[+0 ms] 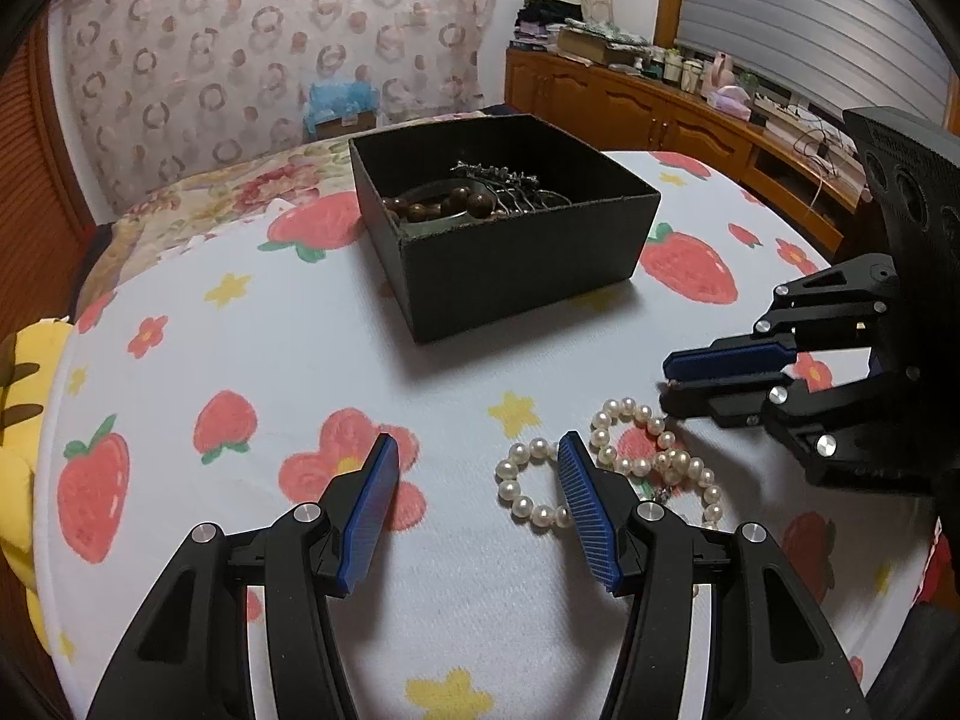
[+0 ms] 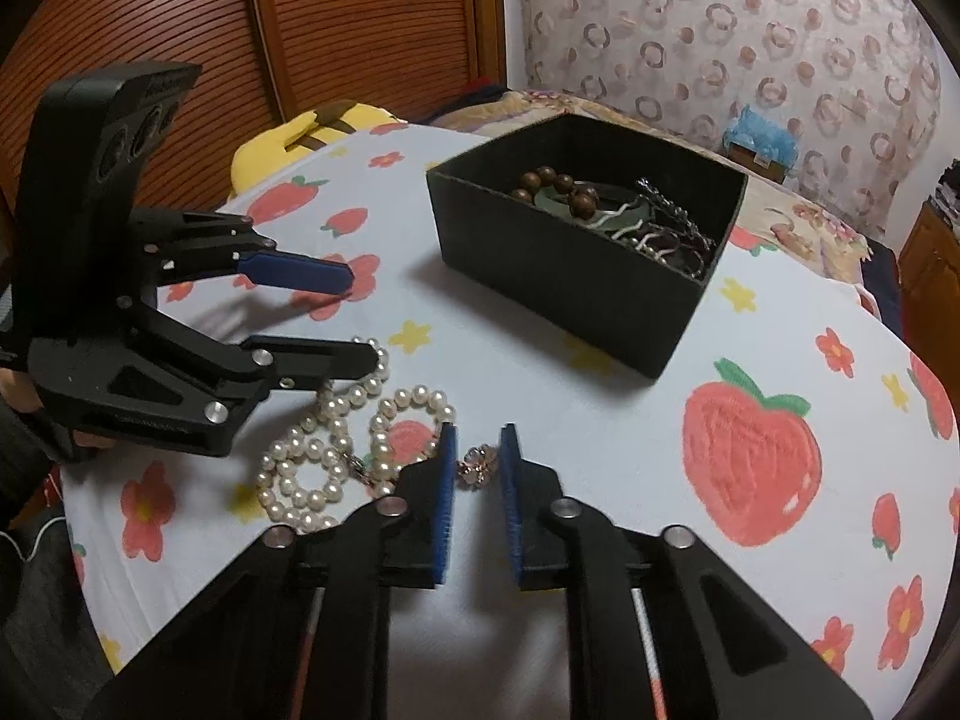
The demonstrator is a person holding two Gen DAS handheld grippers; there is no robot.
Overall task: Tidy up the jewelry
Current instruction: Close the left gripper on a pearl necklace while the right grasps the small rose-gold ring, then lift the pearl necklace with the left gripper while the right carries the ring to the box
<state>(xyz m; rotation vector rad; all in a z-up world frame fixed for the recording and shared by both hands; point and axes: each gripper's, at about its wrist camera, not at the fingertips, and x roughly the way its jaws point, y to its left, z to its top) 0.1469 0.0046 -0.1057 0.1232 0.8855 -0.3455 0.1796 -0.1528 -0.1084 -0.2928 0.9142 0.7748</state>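
A white pearl necklace (image 1: pixel 628 403) (image 2: pixel 298 487) lies coiled on the strawberry-print cloth. Its rose-gold clasp (image 2: pixel 479 465) sits between the blue pads of my right gripper (image 2: pixel 478 433) (image 1: pixel 666 377), which is shut on it at the tips. My left gripper (image 1: pixel 478 444) (image 2: pixel 363 315) stands open just left of the coil, with only cloth between its fingers; its right finger overlaps some pearls. Behind stands a black open box (image 1: pixel 510 276) (image 2: pixel 570 300) holding a brown bead bracelet (image 1: pixel 447 204) (image 2: pixel 555 180), a greenish bangle and silver chain pieces.
The round table (image 1: pixel 180 360) wears a white cloth with strawberries and flowers. A yellow plush (image 1: pixel 18 396) lies at its left edge. A bed with floral bedding lies behind the box, and wooden cabinets (image 1: pixel 660 108) with clutter run along the right wall.
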